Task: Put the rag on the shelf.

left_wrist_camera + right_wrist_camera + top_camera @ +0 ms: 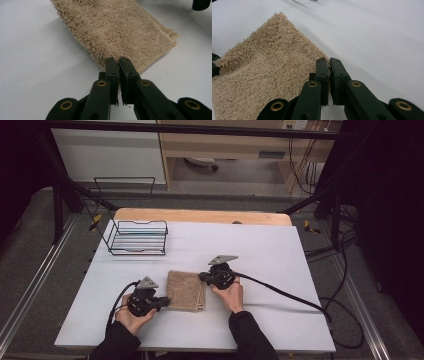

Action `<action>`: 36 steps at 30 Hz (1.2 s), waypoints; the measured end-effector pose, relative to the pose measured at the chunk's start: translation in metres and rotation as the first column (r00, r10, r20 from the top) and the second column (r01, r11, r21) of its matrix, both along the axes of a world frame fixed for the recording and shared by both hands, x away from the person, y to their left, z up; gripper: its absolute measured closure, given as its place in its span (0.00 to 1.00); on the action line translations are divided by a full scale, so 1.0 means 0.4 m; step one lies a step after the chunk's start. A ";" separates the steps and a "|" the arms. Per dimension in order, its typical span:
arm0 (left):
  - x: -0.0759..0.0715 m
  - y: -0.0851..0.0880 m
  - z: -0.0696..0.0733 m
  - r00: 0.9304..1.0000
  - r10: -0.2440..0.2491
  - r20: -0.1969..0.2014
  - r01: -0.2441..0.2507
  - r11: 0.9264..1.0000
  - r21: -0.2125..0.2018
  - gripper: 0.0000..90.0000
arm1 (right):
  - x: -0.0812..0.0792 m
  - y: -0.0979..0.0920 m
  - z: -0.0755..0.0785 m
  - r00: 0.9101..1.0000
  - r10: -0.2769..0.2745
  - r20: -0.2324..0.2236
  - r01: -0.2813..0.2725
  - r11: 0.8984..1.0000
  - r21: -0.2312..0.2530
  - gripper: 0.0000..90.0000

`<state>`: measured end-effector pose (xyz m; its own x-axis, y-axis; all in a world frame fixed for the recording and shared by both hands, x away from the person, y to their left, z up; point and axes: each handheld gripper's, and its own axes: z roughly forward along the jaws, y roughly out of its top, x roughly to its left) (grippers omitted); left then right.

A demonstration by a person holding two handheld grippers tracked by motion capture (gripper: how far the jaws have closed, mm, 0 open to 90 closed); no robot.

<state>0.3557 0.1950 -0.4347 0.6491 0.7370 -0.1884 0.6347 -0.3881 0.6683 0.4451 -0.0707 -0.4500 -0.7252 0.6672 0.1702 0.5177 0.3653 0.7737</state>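
Note:
A folded beige towel (186, 290) lies flat on the white table (260, 255), near the front middle. My left gripper (164, 302) sits at the towel's near left corner. In the left gripper view the left gripper (118, 61) has its jaws pressed together on the fluffy edge of the towel (120, 27). My right gripper (202, 277) is at the towel's far right corner. In the right gripper view the right gripper (329, 61) is likewise shut, pinching the rim of the towel (267, 72). A person's hands hold both grippers.
A black wire rack (137, 237) stands at the back left of the table. A wooden strip (200, 215) runs along the far edge. The right gripper's cable (280, 292) trails across the table to the right.

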 end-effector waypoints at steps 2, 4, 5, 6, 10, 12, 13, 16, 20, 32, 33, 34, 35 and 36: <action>-0.001 -0.002 -0.002 1.000 0.012 0.006 -0.012 1.000 0.005 0.94 | 0.001 0.001 -0.005 1.000 0.000 0.000 0.000 1.000 -0.006 0.95; 0.001 -0.001 -0.004 1.000 0.013 0.014 -0.013 1.000 0.011 0.92 | 0.001 -0.001 -0.002 1.000 0.001 0.011 -0.001 1.000 -0.010 0.92; 0.002 0.001 -0.004 1.000 0.013 0.024 -0.013 1.000 0.021 0.85 | -0.004 -0.006 0.010 1.000 0.007 0.027 -0.007 1.000 -0.006 0.86; 0.003 0.004 -0.005 1.000 0.007 0.027 -0.007 1.000 0.024 0.85 | -0.004 -0.006 0.010 1.000 0.007 0.027 -0.007 1.000 -0.006 0.86; 0.008 0.016 0.005 0.999 0.011 0.042 -0.013 0.999 0.033 0.67 | -0.021 -0.029 0.043 0.998 0.006 0.056 -0.006 1.000 0.013 0.70; 0.011 0.022 0.012 0.999 0.016 0.050 -0.017 0.999 0.031 0.57 | -0.029 -0.048 0.052 0.998 -0.001 0.055 0.000 1.000 0.023 0.63; 0.014 0.026 0.015 0.999 0.015 0.049 -0.016 0.999 0.030 0.52 | -0.033 -0.058 0.054 0.999 -0.006 0.054 0.005 1.000 0.021 0.60; 0.019 0.033 0.020 0.998 0.015 0.063 -0.017 0.999 0.028 0.41 | -0.045 -0.092 0.054 0.998 -0.018 0.053 0.017 1.000 0.025 0.49; 0.033 0.038 0.024 0.999 0.009 0.051 -0.010 1.000 0.027 0.23 | -0.061 -0.140 0.044 0.998 -0.034 0.046 0.033 0.999 0.018 0.35; 0.062 0.023 0.053 0.997 -0.016 0.077 0.015 1.000 0.007 0.06 | -0.105 -0.263 0.040 0.998 -0.062 0.027 0.061 0.997 0.038 0.08; 0.066 0.024 0.055 0.997 -0.013 0.079 0.013 1.000 0.007 0.07 | -0.110 -0.271 0.040 0.998 -0.067 0.018 0.067 0.997 0.039 0.06; 0.071 0.024 0.057 0.997 -0.010 0.079 0.009 1.000 0.006 0.07 | -0.113 -0.280 0.038 0.997 -0.070 0.018 0.069 0.997 0.036 0.05; 0.076 0.025 0.059 0.997 -0.006 0.080 0.005 1.000 0.004 0.07 | -0.118 -0.289 0.037 0.997 -0.079 0.010 0.078 0.996 0.038 0.05; 0.082 0.026 0.061 0.997 -0.006 0.080 0.005 1.000 0.006 0.07 | -0.122 -0.298 0.035 0.996 -0.084 0.011 0.084 0.996 0.040 0.04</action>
